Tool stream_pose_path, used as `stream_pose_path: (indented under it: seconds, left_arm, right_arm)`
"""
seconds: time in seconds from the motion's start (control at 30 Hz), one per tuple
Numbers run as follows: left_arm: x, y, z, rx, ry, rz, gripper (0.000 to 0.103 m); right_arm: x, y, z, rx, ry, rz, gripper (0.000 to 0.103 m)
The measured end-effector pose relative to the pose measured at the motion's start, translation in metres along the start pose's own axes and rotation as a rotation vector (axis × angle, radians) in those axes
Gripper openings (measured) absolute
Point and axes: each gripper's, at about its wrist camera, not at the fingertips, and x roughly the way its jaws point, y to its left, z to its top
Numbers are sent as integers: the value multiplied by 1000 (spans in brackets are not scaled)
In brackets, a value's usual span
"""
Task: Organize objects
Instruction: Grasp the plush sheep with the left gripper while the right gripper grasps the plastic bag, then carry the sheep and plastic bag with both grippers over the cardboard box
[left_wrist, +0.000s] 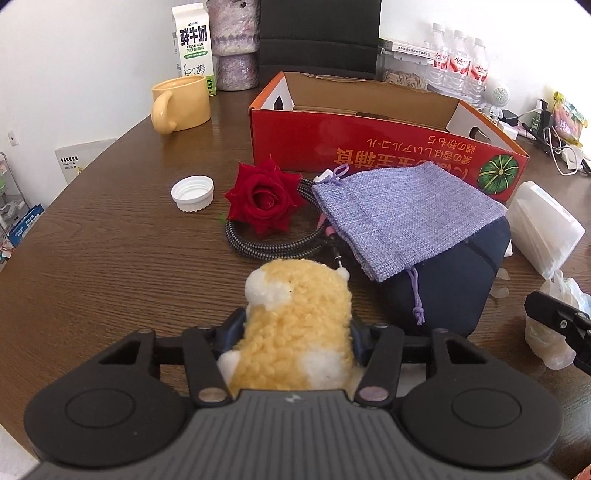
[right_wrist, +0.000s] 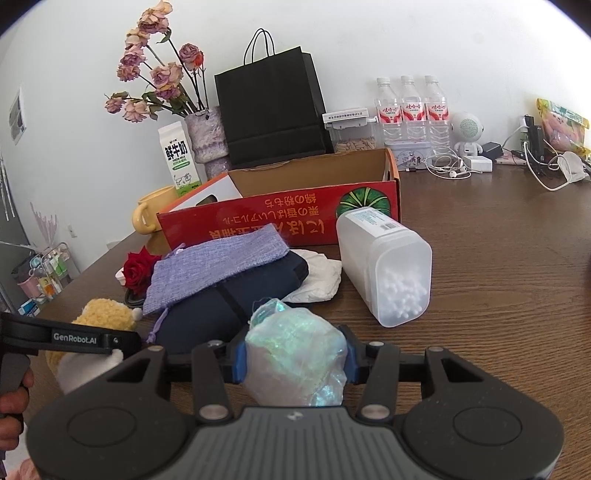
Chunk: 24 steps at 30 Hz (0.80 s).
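In the left wrist view we see our left gripper (left_wrist: 297, 332) at the bottom centre of the frame, its jaws clamped on a yellow and white plush toy (left_wrist: 295, 325) that stands on the brown table (left_wrist: 110, 240). Above it, in the middle of the frame, lie a red rose (left_wrist: 263, 197) on a coiled cable (left_wrist: 255, 247), a white cap (left_wrist: 192, 193) to the left of the rose, and a purple pouch (left_wrist: 402, 218) resting on a dark blue case (left_wrist: 458, 280). The open red box (left_wrist: 369, 147) sits behind them, with a yellow mug (left_wrist: 181, 103) and a milk carton (left_wrist: 192, 48) at upper left.

In the right wrist view our right gripper (right_wrist: 295, 363) at bottom centre has its jaws closed on a shiny, see-through bag (right_wrist: 295, 358). A clear plastic container (right_wrist: 384, 262) lies on its side at centre right, touching the box.
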Motion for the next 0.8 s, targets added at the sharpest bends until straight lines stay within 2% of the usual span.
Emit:
stream_pose_path:
  seconds: [0.17, 0.8]
  left_arm:
    - [-8, 2, -3, -2, -14, 1, 53]
    - [-55, 15, 0, 0, -148, -16, 50]
  right_arm:
    - [-6, 5, -2, -7, -4, 6, 47]
    - [-37, 34, 7, -64, -86, 24, 47]
